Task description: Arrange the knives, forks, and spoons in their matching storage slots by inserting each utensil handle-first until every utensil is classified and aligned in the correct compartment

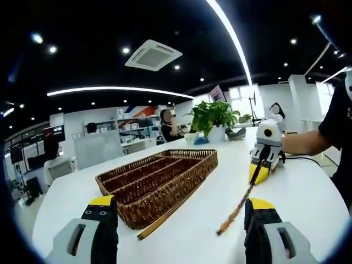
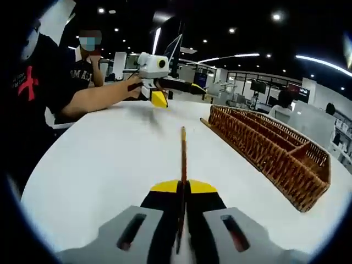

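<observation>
Right gripper (image 2: 184, 190) clamped on slim brown utensil (image 2: 183, 159), rod pointing ahead along jaws, ready for lengthwise slotting; which end leads, unclear. Wicker tray (image 2: 308, 184) just right, slots bare where visible. Left gripper (image 1: 181, 214) wide, holding nothing, near tray (image 1: 143, 212), free to assist.

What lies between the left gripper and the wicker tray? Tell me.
In the left gripper view, bare white table separates the open left gripper from the wicker tray; a wooden stick lies along the tray's near edge.
</observation>
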Tool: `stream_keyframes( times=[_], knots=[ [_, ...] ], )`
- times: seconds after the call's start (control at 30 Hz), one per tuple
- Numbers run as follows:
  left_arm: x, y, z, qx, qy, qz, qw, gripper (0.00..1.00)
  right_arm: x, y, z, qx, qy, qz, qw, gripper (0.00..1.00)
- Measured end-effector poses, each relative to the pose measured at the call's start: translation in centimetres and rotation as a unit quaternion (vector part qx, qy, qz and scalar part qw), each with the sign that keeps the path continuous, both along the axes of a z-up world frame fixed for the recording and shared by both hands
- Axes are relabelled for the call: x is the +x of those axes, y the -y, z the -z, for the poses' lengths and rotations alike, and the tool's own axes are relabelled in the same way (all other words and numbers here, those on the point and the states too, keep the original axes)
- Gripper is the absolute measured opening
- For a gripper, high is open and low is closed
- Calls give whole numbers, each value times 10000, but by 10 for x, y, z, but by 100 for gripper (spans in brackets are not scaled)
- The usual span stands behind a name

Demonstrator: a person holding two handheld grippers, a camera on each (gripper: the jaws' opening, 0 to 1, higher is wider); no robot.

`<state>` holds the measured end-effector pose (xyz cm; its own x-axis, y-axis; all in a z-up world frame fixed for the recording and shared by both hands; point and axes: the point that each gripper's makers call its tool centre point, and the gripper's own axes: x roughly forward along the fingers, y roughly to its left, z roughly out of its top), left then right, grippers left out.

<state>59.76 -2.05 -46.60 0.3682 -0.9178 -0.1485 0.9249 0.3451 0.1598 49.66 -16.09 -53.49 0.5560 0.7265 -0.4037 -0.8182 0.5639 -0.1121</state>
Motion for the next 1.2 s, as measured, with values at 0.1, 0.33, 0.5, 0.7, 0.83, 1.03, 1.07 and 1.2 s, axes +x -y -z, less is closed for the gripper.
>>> stream_keyframes(
  times=[0.1, 0.33, 0.5, 0.7, 0.83, 1.03, 1.07, 1.2],
  knots=[
    [0, 0, 1, 6, 2, 4, 10000, 100, 1, 3, 1, 56, -195, 110, 9997, 3],
    [0, 0, 1, 2, 3, 2, 10000, 100, 6, -4, 0, 123, -77, 42, 9999, 18],
    [0, 2, 1, 15, -2, 17, 10000, 100, 10, -6, -5, 223, -102, 197, 9995, 17],
    [0, 2, 2, 26, -8, 22, 10000, 100, 9, -9, 0, 152, -280, 322, 9990, 6],
    [1, 1, 3, 32, -10, 17, 10000, 100, 6, -5, -2, 44, -285, 325, 9991, 2],
    [1, 2, 3, 29, -9, 13, 10000, 100, 10, 1, -1, 50, -214, 479, 9986, 2],
    [1, 2, 4, 32, -9, 13, 10000, 100, 11, 3, -1, 41, -186, 532, 9984, 2],
    [2, 1, 3, 10, 1, 4, 10000, 100, 15, 8, -5, 114, -50, 631, 9979, 1]
  ],
)
